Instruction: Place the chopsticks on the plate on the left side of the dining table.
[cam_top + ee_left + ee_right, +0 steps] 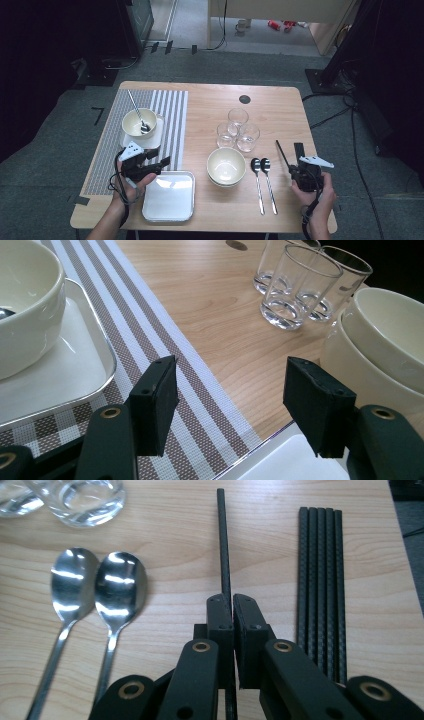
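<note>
The right gripper [232, 600] has its jaws clamped tight on a single black chopstick [223, 545], whose free length sticks out ahead of the jaws over the wood; in the high view the same chopstick [282, 155] slants up and leftward from the right gripper [299, 167], near the right edge of the tabletop [210, 105]. Just beside it, nearer that edge, a bundle of black chopsticks [321, 580] lies flat on the table, side by side and touching one another. On the other side of the held chopstick, two steel spoons [97, 587] lie next to each other with bowls up and handles running toward the front edge.

The left gripper [231, 390] has its jaws standing well apart with nothing between them. It hovers near the front left corner, over the striped placemat [165, 340] and the back rim of an empty square white plate [169, 196].

A stack of cream bowls [226, 167] sits at the middle of the tabletop, toward the front, between the square plate and the spoons. Behind it three clear glasses [237, 131] stand clustered together. On the placemat toward the back left, another cream bowl [137, 122] rests on a small white plate [156, 135] with a spoon [136, 109] leaning in it.
</note>
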